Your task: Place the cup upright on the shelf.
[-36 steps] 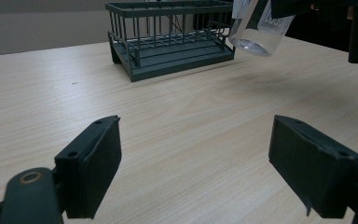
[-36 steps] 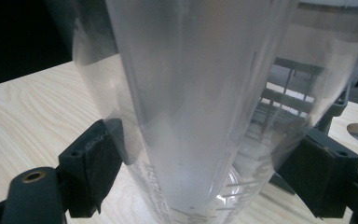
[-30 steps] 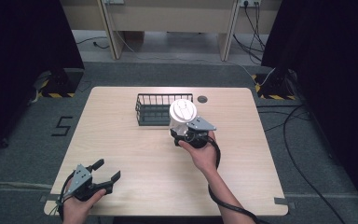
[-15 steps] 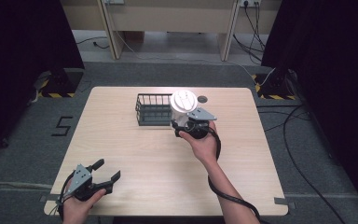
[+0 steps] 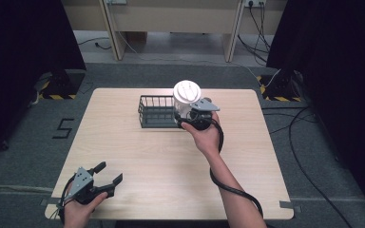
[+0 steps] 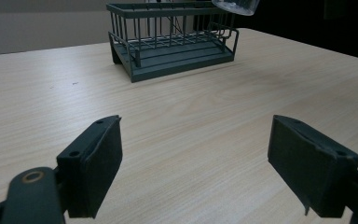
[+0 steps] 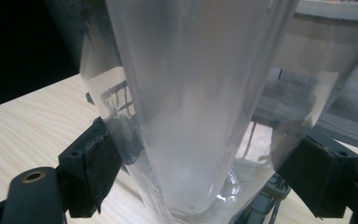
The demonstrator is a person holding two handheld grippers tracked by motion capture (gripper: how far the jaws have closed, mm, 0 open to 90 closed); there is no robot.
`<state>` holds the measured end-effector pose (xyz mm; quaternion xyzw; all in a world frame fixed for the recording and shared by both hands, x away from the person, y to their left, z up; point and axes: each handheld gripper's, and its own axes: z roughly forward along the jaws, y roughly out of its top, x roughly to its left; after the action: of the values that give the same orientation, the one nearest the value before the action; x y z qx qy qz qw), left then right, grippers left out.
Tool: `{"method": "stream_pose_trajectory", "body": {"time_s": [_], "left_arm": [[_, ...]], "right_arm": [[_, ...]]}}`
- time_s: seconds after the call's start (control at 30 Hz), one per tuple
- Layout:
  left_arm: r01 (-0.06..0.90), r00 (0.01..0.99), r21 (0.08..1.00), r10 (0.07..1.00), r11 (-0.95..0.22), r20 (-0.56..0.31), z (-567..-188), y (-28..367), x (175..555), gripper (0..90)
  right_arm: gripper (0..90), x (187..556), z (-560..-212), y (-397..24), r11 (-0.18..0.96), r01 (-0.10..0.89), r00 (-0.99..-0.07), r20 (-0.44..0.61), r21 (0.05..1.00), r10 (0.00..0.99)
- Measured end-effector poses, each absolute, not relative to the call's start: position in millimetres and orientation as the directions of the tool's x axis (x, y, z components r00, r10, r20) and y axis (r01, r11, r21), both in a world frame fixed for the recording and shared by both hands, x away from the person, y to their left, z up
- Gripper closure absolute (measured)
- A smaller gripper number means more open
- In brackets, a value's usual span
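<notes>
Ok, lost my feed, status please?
Right gripper shut on clear plastic cup, over dark wire basket. Left gripper open, idle. Nothing in the way.

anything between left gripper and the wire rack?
Nothing: bare table runs from the open left gripper to the rack, per the left gripper view.
</notes>
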<state>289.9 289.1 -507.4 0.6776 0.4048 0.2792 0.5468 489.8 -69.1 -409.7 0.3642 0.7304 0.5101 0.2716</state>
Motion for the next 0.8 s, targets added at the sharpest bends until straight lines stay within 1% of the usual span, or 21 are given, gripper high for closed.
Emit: {"method": "stream_pose_trajectory", "body": {"time_s": [0.43, 0.8], "left_arm": [[0.244, 0.518, 0.967, 0.853, -0.073, -0.067, -507.4, 289.3, 289.9, 17.4], [0.243, 0.519, 0.968, 0.852, -0.068, -0.071, -507.5, 289.9, 290.0, 17.4]], "right_arm": [[18.7, 513.3, -394.0, -59.3, 0.21, 0.258, -0.567, -0.028, 0.943, 0.823], [18.7, 535.8, -389.9, -49.4, 0.209, 0.274, -0.54, -0.029, 0.939, 0.841]]}}
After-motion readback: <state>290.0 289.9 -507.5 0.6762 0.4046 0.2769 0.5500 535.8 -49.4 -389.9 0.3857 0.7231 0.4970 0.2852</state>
